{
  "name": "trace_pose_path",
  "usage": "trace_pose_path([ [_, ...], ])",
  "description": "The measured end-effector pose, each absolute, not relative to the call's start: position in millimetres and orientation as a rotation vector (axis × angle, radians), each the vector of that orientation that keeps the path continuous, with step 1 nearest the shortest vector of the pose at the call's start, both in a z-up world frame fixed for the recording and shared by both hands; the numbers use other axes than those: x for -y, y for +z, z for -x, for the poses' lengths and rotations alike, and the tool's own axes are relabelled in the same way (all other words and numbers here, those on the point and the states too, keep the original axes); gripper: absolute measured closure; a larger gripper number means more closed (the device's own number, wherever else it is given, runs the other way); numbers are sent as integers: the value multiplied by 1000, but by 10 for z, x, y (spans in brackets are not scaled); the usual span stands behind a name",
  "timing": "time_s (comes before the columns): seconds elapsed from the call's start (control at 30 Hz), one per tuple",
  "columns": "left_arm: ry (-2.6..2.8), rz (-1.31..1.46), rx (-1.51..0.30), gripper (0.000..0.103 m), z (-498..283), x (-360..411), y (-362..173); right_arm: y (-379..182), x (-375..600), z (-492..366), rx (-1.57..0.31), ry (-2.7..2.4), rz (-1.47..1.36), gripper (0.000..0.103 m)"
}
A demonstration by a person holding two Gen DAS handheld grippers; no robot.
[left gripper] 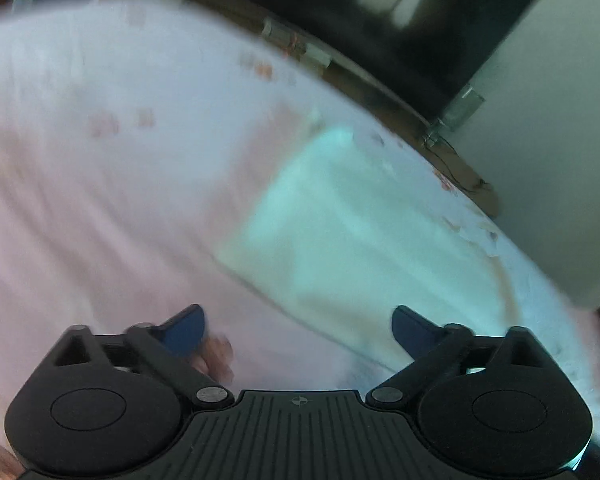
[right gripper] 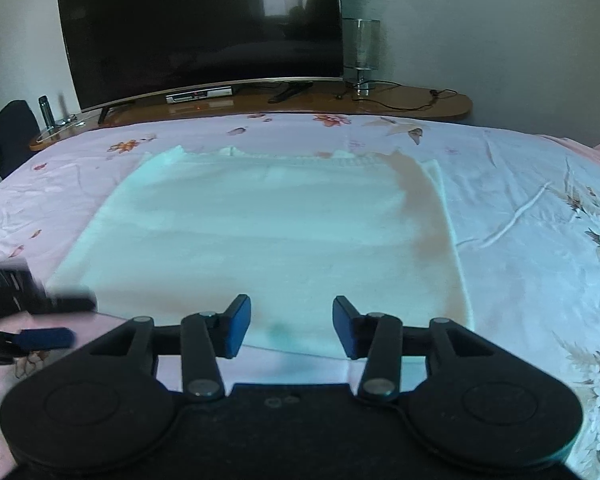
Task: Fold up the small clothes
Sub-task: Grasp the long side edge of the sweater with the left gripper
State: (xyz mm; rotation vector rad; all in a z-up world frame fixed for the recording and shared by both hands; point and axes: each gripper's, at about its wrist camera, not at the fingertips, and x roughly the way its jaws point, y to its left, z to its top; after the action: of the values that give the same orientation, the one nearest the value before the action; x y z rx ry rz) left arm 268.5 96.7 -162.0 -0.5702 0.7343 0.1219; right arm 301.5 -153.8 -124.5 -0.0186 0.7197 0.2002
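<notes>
Across the middle of the right wrist view lies the bed (right gripper: 520,184) with its pink flowered sheet, and on it, spread flat, the pale mint garment (right gripper: 268,232). Behind it, at the top, stands a dark television (right gripper: 200,28); no brand or writing is readable anywhere. The left wrist view is badly smeared. The right gripper (right gripper: 292,326) hangs partly spread over the garment's near edge, holding nothing. The left gripper (left gripper: 298,330) gapes wide, empty, at the lower left, partly cut off.
</notes>
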Motion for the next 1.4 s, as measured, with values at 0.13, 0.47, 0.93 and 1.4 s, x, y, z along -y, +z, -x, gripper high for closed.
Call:
trace_pose_path([
  [0.13,62,754,-792,4,-2787,-1078,-1817,-1230,1499,-3021,-711,215,24,57],
  [0.47,56,1064,-676,49,-2965,-1123,-2151,-1319,1376,-3228,-707,240,25,57],
  [0.93,114,1199,-592,80,-3605,-1061,-2407,-1454,1284,-3804,-699,288,8,58],
  [1.4,54,908,-565,95,-3599,-1065,-1943,-1614,1098,-4021,-681,208,185,63],
])
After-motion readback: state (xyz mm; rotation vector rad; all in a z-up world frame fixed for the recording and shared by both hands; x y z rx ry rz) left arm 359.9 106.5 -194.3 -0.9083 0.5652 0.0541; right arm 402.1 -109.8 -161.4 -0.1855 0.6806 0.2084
